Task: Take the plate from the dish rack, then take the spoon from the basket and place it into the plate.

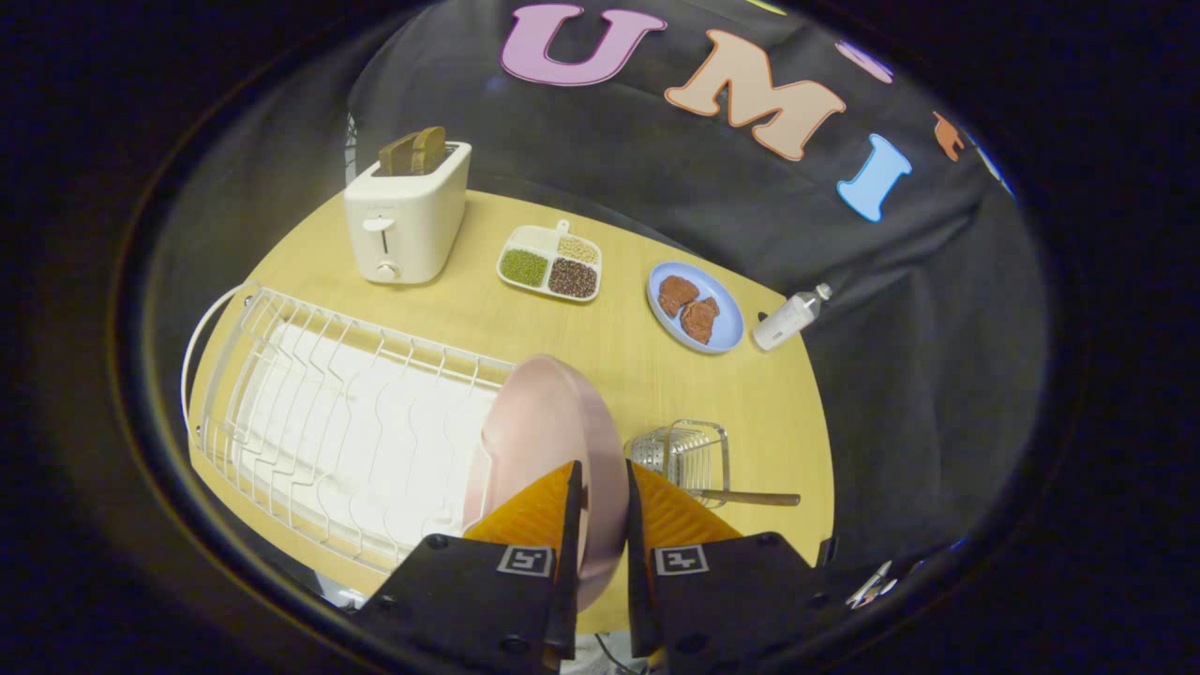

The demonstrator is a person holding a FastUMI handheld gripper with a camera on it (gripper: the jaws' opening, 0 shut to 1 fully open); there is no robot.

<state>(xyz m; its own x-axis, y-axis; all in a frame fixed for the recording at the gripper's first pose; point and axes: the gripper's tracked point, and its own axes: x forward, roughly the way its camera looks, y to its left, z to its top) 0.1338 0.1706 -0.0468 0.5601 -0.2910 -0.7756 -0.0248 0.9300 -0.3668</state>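
Observation:
A pink plate (pixel 548 427) stands on edge between my fingers, its rim pinched by the gripper (pixel 600 492), which is shut on it. The plate sits at the near right end of the white wire dish rack (pixel 328 412), whether it still rests in the rack or hangs just above it I cannot tell. Just right of the fingers stands a small wire basket (pixel 682 455) with a wooden-handled spoon (pixel 750 498) lying in it, the handle sticking out to the right.
Beyond the rack on the round wooden table (pixel 609 347) stand a white toaster (pixel 406 214) with toast, a divided dish of beans and grains (pixel 550 263), a blue plate with brown food (pixel 695 307) and a white bottle (pixel 789 318) lying near the table's far right edge.

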